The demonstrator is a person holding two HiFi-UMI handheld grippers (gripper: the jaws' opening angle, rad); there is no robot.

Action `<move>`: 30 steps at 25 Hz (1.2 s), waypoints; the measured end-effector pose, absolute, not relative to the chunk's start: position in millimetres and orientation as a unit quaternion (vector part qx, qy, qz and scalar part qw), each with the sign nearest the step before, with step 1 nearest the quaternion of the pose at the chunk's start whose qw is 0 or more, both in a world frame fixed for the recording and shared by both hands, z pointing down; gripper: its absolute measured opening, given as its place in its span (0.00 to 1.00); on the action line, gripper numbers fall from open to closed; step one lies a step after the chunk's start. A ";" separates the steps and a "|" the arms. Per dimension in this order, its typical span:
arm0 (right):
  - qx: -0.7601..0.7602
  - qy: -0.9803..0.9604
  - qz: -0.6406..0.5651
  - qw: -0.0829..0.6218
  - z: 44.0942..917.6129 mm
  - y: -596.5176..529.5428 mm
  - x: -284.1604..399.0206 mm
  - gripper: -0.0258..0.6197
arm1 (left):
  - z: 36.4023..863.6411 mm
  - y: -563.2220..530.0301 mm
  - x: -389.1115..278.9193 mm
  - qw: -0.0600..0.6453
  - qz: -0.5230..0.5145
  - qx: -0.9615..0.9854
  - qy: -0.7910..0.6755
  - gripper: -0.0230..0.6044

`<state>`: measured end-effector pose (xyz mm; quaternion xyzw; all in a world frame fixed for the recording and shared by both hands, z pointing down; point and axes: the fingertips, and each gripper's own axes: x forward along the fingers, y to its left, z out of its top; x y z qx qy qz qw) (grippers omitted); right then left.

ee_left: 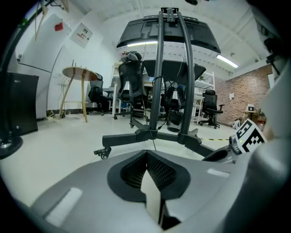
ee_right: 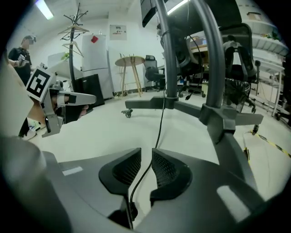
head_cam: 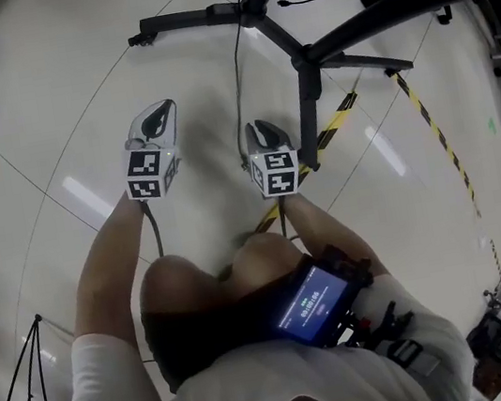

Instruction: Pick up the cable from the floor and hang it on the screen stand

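The right gripper (ee_right: 146,154) has its two fingers a little way apart, with a thin gap between them. The black cable (ee_right: 160,123) runs right through that gap. The gap looks wider than the cable, and I cannot tell if the cable touches either finger pad. From the fingers the cable goes up and away to the screen stand (ee_right: 213,91), off the floor (head_cam: 72,101). Low down, near the bottom of the fingers, the cable has a thicker bit, and then it slips out of sight behind the gripper, so its end cannot be seen. In the head view the cable is a thin dark line going from beside the right gripper up past the stand's middle, and it is cut off at the top edge. The left gripper (ee_left: 146,157) has its finger tips pressed together, and nothing is between them. It is held out to the left of the right gripper, close by but not touching the cable or the stand. The stand's black legs spread out on the floor in front of both grippers, and one leg is near the right gripper. Only the dark back of the screen (ee_left: 168,32) shows in the left gripper view, and its top is cut off. A strip of yellow and black tape (head_cam: 333,124) lies on the floor, partly hidden by the stand's leg and the right gripper.
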<state>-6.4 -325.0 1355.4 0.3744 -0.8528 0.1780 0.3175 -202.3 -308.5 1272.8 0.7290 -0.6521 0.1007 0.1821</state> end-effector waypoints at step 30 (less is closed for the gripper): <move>0.295 -0.811 0.117 0.492 1410.5 -282.0 -9.7 0.09 | 1279.2 -286.4 -201.8 0.187 0.094 0.738 -0.642 0.04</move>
